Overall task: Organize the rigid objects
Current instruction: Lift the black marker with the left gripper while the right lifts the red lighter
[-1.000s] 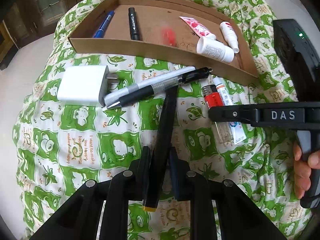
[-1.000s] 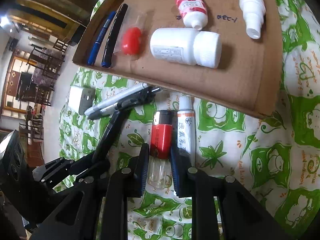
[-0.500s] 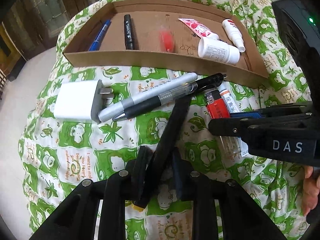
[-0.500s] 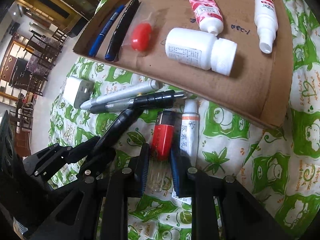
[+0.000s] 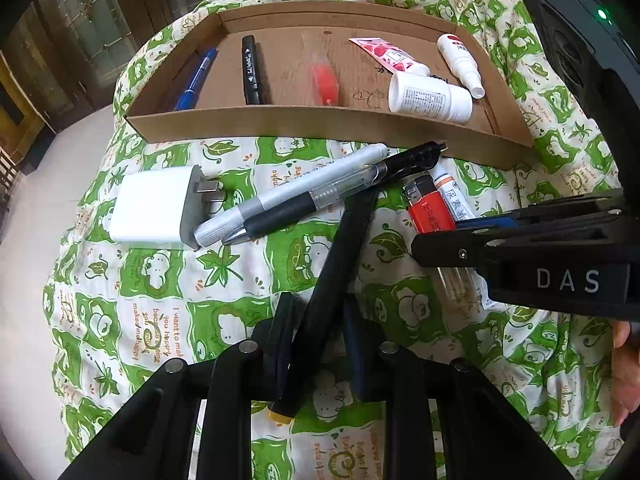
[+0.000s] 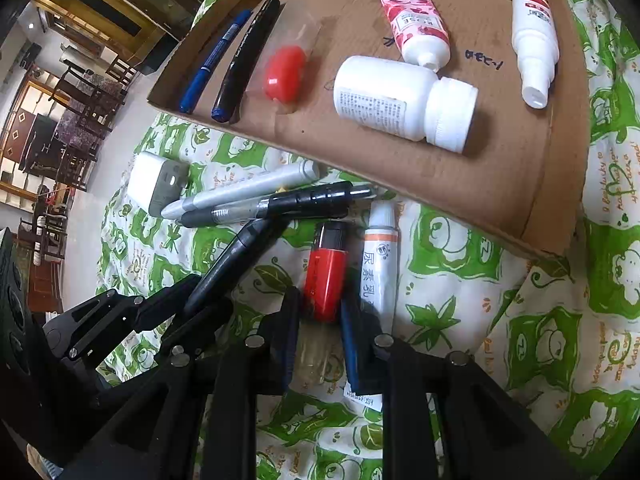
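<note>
Cardboard tray [image 5: 328, 124] sits on a green-and-white printed cloth [image 5: 160, 300], holding a blue pen [image 5: 196, 80], a black marker [image 5: 250, 70], a red item [image 5: 324, 80], a white bottle [image 6: 404, 100], a pink tube [image 6: 416, 28] and a small spray bottle [image 6: 534, 48]. Just outside it lie a white charger [image 5: 152, 204], a silver marker [image 5: 292, 192] and a black gel pen [image 5: 340, 192]. The left gripper [image 5: 318, 344] straddles a black pen [image 5: 340, 264] — its jaws have just been opening, right pad clear of the barrel. The right gripper [image 6: 320, 328] is clenched on a red lighter [image 6: 324, 280], beside a white ointment tube [image 6: 380, 264].
</note>
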A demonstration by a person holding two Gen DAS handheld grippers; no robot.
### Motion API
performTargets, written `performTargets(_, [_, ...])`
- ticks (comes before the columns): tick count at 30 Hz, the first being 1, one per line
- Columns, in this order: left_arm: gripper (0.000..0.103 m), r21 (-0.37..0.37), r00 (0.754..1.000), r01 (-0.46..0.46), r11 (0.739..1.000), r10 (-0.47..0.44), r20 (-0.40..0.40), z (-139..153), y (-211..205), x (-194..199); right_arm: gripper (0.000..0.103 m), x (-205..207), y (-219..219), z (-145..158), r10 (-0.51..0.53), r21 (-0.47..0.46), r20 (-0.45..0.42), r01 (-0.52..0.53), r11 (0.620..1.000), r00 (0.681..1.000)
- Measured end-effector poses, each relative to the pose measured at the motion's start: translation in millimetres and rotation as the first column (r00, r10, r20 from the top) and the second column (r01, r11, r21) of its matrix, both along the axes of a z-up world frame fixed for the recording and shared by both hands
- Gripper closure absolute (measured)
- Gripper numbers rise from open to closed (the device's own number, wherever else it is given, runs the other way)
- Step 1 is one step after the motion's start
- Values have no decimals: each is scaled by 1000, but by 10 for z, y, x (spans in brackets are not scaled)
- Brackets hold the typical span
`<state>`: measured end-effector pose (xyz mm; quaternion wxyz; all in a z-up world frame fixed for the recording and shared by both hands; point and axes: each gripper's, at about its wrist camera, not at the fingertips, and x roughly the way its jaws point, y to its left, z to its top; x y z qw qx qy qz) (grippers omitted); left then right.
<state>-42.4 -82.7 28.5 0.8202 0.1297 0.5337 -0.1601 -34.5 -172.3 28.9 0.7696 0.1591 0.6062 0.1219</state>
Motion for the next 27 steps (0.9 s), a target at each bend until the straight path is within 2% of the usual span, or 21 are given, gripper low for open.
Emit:
performTargets(12, [78,18,1000,2,1000,-2,5,-11,-8,-11,84,-7,6,9,3,5,14,-3,1000,1000])
performTargets(27, [80,59,996,25,998,-30,79,64,-87,-154,85,-41,-66,40,-4,26,30,3,1000,1000])
